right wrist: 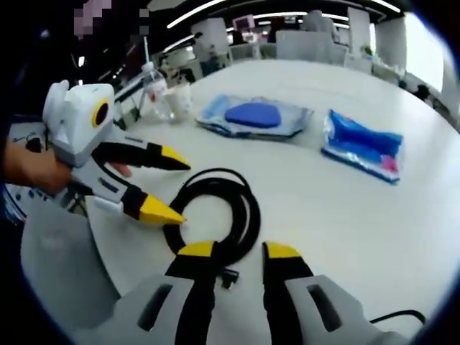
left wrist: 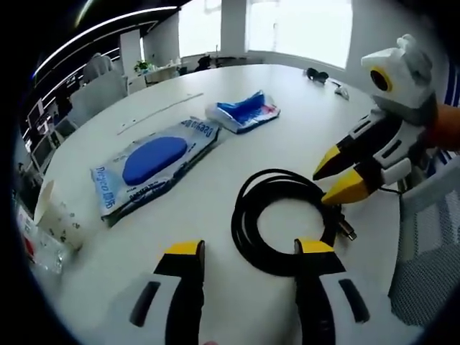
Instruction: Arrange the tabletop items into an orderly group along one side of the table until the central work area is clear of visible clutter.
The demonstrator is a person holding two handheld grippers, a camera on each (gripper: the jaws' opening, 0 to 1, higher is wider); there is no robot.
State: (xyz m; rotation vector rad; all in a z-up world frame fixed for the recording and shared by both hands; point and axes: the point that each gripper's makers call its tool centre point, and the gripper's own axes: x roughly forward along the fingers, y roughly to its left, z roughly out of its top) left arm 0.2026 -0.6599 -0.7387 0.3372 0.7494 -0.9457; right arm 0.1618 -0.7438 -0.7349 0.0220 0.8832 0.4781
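A coiled black cable (left wrist: 248, 215) (right wrist: 244, 208) lies on the white table (left wrist: 302, 122) near its edge. In the left gripper view my left gripper (left wrist: 249, 248) is open just short of the coil. My right gripper (left wrist: 336, 177) comes in from the right, open, its yellow tips over the coil's right side. In the right gripper view my right gripper (right wrist: 238, 250) straddles the coil's near edge and its plug (right wrist: 228, 277). My left gripper (right wrist: 172, 188), held by a hand, is open at the coil's left. Beyond lie a flat packet with a blue oval (left wrist: 154, 162) (right wrist: 255, 115) and a smaller blue packet (left wrist: 244, 111) (right wrist: 363, 144).
A paper cup (left wrist: 61, 219) (right wrist: 180, 99) and a clear bottle (right wrist: 153, 85) stand by one table edge. A small dark object (left wrist: 316, 74) lies at the far side. A grey chair (left wrist: 431, 237) (right wrist: 65, 266) sits close to the table edge by the cable.
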